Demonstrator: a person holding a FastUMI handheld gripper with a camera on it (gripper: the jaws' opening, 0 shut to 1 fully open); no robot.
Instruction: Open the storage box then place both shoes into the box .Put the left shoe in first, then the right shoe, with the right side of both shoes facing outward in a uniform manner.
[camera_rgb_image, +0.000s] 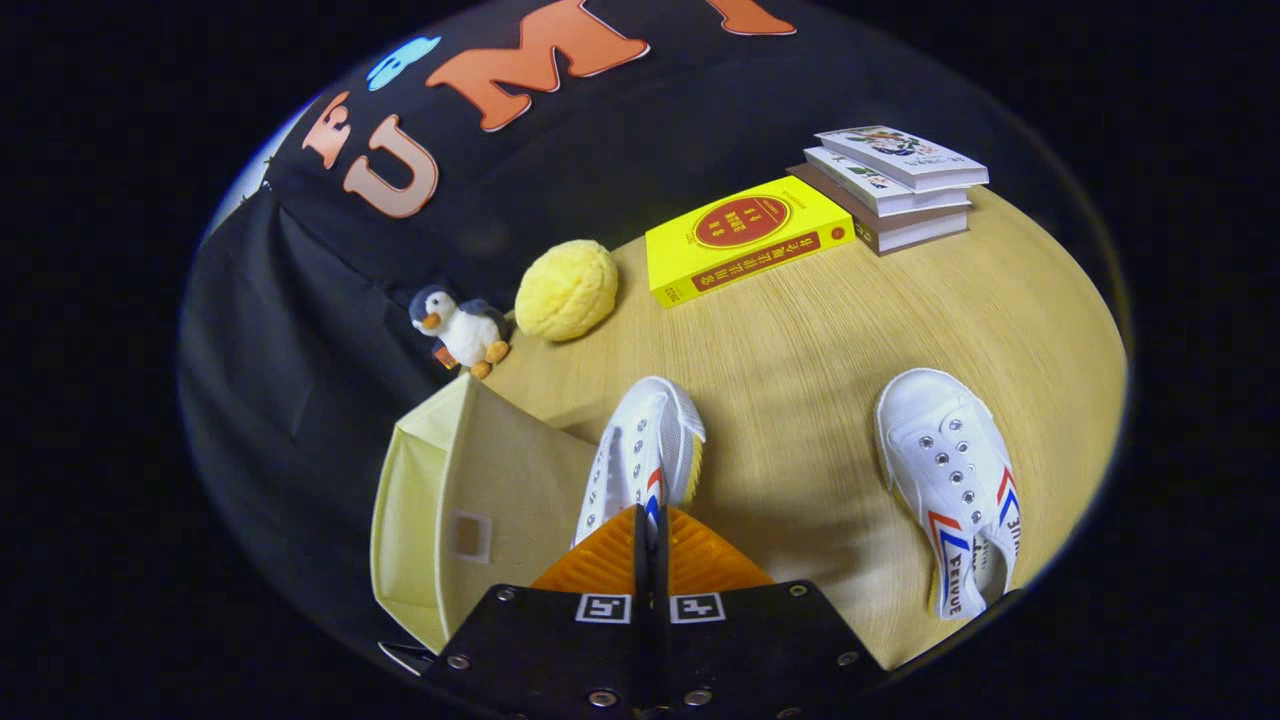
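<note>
Held shoe hangs just right of the open storage box.

The tool (648, 535) pinches one shoe (640, 455), toe pointing away; the storage box (470, 500) gapes just left of it, while the other shoe (955, 480) lies on the table (800, 340), well right.

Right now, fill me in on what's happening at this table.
A hand-held gripper is shut on a white shoe, its fingers pinching the shoe's edge and holding it by the open cream storage box. The second white shoe lies on the wooden table, off to the side. Beyond them sit a penguin toy, a yellow sponge ball, a yellow book and a stack of books.
</note>
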